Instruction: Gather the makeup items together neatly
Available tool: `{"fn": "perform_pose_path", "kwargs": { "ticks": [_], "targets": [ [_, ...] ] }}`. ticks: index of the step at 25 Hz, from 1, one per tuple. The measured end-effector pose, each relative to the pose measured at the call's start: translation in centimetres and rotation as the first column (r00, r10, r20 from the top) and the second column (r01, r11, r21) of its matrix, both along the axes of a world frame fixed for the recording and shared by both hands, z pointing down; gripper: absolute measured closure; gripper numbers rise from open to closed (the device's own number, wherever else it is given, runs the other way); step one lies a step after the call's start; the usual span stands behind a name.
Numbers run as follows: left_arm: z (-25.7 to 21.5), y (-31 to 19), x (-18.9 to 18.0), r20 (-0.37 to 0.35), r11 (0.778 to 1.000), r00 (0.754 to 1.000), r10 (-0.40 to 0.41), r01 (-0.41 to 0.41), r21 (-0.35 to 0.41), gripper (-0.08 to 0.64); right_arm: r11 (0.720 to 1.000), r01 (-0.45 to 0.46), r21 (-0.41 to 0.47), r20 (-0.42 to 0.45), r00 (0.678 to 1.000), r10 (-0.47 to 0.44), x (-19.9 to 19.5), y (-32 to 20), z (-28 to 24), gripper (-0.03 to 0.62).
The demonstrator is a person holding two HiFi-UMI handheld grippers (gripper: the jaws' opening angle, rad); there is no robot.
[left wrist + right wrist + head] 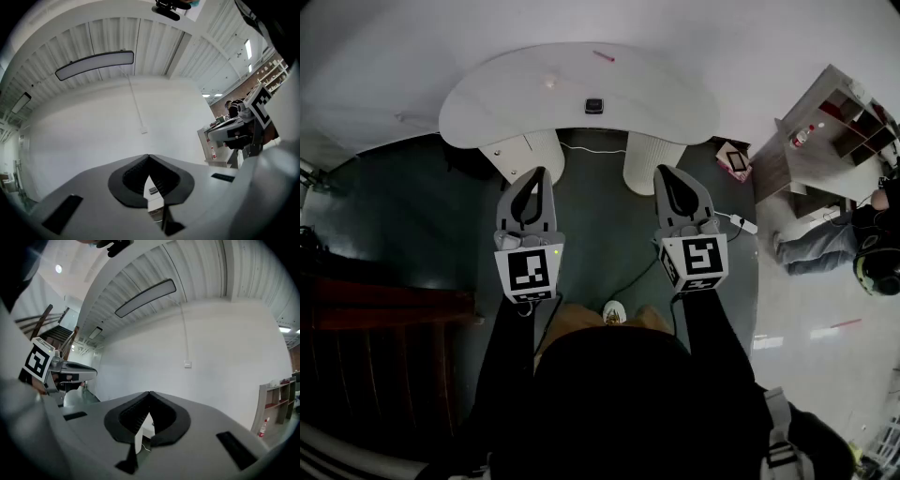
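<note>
Approach step, nothing gathered yet: left gripper (pixel 541 172) and right gripper (pixel 660 172), jaws together and empty, held short of the white table (pixel 487 105), where a dark square case (pixel 593 106) and pink stick (pixel 603 56) lie apart; next probably means stepping in and opening.

Well ahead of the left gripper (pixel 540 173) and right gripper (pixel 664 172), three things on the surface (pixel 675 103) are too small for me to name: a dark square (pixel 593 106), a pale speck (pixel 549 82) and a red stick (pixel 603 56). The edge cuts off a person (pixel 874 246) to the right of the right gripper.
</note>
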State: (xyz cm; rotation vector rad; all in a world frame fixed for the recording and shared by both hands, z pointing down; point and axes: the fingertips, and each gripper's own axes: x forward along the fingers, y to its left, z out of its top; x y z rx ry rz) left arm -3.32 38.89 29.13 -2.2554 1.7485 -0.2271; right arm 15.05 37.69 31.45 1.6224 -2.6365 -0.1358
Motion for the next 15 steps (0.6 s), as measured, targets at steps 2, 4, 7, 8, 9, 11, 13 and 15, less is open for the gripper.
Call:
{"fn": "perform_pose_path", "kwargs": {
  "ticks": [2,4,7,8,9,11,13,15],
  "targets": [
    [-0.05,0.07,0.11,-0.002,1.0,1.0,0.002,-0.002,0.0,0.545,1.0,0.0,0.0,-0.002,1.0,0.0,0.05,0.07,-0.05,0.566],
    [-0.06,0.11,0.14,-0.003,1.0,1.0,0.003,-0.003,0.0,0.545,1.0,-0.001,0.002,-0.005,1.0,0.001,0.06,0.11,-0.09,0.566],
    [-0.07,0.1,0.16,-0.004,1.0,1.0,0.005,-0.005,-0.001,0.545,1.0,0.003,0.005,0.001,1.0,-0.003,0.04,0.14,-0.2,0.566],
    [-0.1,0.11,0.2,-0.004,1.0,1.0,0.006,-0.006,-0.001,0.545,1.0,0.003,0.007,0.011,1.0,-0.003,0.12,0.15,-0.27,0.566],
    [-0.13,0.12,0.24,-0.004,1.0,1.0,0.006,-0.006,-0.002,0.545,1.0,0.0,0.006,0.022,1.0,0.0,0.25,0.14,-0.32,0.566],
    [-0.15,0.12,0.25,-0.001,1.0,1.0,0.005,-0.005,-0.002,0.545,1.0,-0.008,0.002,0.034,0.999,0.008,0.48,0.04,-0.29,0.566],
    [-0.1,0.07,0.22,-0.001,1.0,1.0,0.005,-0.005,-0.005,0.545,1.0,-0.011,-0.002,0.033,0.999,0.011,0.55,-0.05,-0.18,0.566],
    [-0.02,0.0,0.25,-0.002,1.0,1.0,0.007,-0.007,-0.008,0.545,1.0,-0.011,-0.002,0.035,0.999,0.011,0.56,-0.07,-0.15,0.566]
  ]
}}
